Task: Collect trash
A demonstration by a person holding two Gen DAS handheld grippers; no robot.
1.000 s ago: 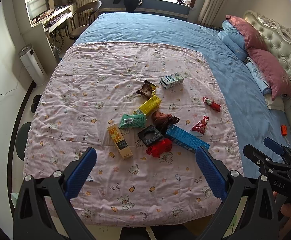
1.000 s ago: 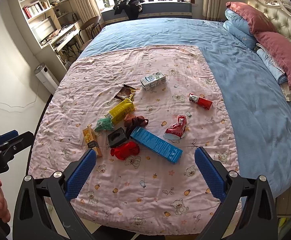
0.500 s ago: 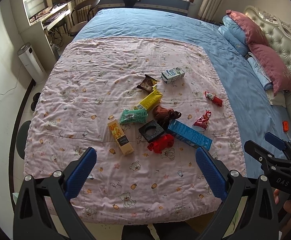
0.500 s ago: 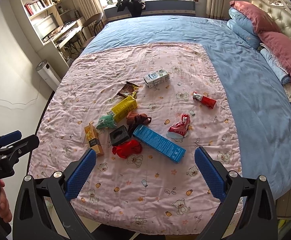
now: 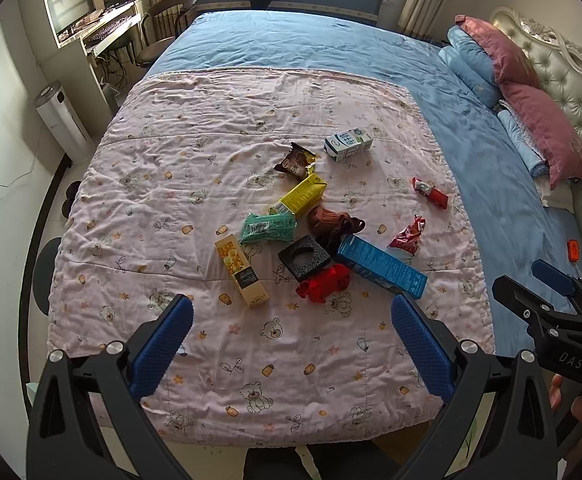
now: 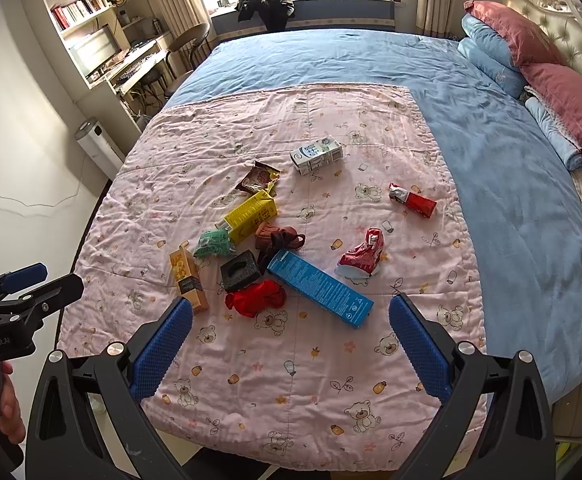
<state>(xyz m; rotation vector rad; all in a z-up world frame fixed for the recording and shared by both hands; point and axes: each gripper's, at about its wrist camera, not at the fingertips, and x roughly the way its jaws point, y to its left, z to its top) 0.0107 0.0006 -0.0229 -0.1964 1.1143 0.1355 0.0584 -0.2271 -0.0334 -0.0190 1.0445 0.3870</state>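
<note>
Hovering grippers: the left gripper (image 5: 291,344) and the right gripper (image 6: 289,342) both hang above the near edge of the pink bear-print quilt (image 5: 195,184), blue-padded fingers (image 5: 163,344) spread wide and holding nothing; no bin or bag shows in either view
Landmark: the black foam block with a round hole (image 5: 305,257), in the middle of the litter on the quilt
Left of the block: a slim yellow-and-black cardboard box (image 5: 242,269) and a crumpled green plastic wrapper (image 5: 267,228); the wrapper is thin and may slide out of a pinch or drag quilt fabric up with it
Behind the block: a yellow drink carton (image 5: 301,196), a brown foil snack packet (image 5: 295,161) and a white milk carton (image 5: 348,144); these lie farthest from the grippers, so a long reach over the pile could knock nearer pieces
Touching the block: a brown crumpled cloth-like lump (image 5: 331,220) behind it and a red crumpled plastic piece (image 5: 323,284) in front; closing on one could catch its neighbour
Right of the block: a long blue cardboard box (image 5: 381,268), just beside it; gripped near an end it would likely tip or swing
Far right of the block: a red foil wrapper (image 5: 407,236) and a red-and-silver packet (image 5: 431,193), near the quilt's edge beside the blue bedspread (image 5: 511,220); a nudge could send them onto it
</note>
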